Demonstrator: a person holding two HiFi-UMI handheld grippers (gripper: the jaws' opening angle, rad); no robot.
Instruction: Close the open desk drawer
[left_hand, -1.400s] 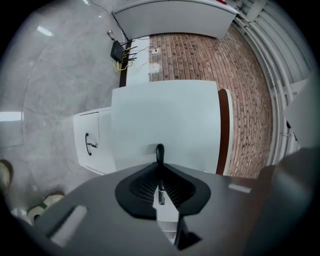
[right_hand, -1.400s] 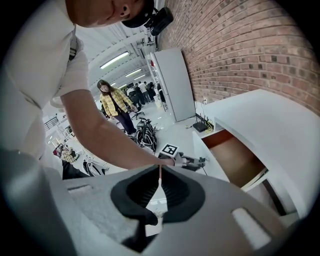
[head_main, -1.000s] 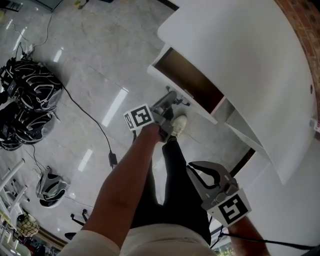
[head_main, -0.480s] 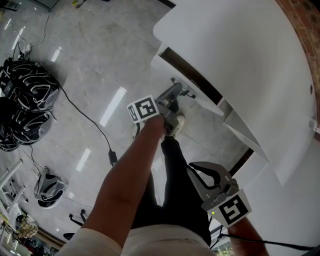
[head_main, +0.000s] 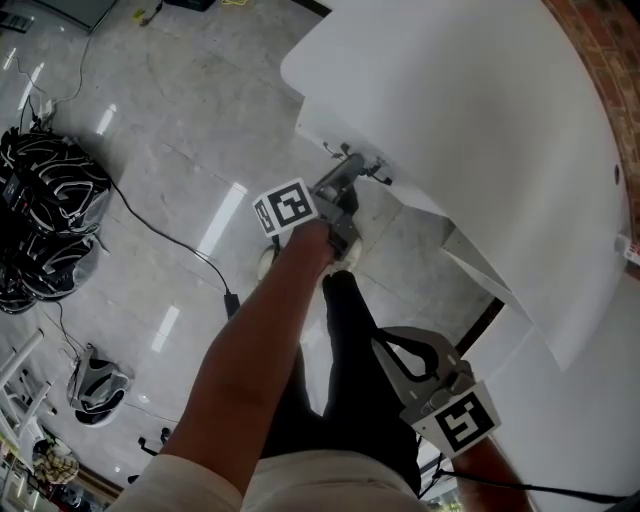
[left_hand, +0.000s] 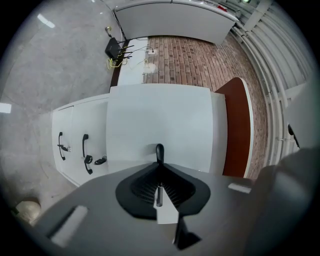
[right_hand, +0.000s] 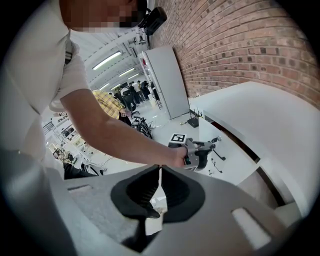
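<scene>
White drawer front (left_hand: 160, 120) fills the middle of the left gripper view, square-on to the tool. Black drawer handle (left_hand: 159, 151) stands up out of the jaw tips. Left gripper (left_hand: 159, 163) is clamped on it, pads pinched onto the bar, tool pointing level at the front.

Head view: drawer tucked under the desk top (head_main: 470, 120), at the desk edge facing the person. Only a sliver of its white front shows. The overhang hides the rest, so cannot tell whether it sits fully flush. Handle there is largely covered by the gripper and its marker cube (head_main: 288, 207).

Right gripper (right_hand: 160, 169) is well apart from the drawer, low beside the person's leg (head_main: 350, 370), angled down. Jaws together, nothing between them. Its view catches the left arm reaching to the desk edge, small and distant.

Neighbouring white panel (left_hand: 72, 125), left of the drawer front, carries more black handles; count hard to make out. Dark bundles (head_main: 50, 190) at the floor's left edge are cut off and unidentifiable.
</scene>
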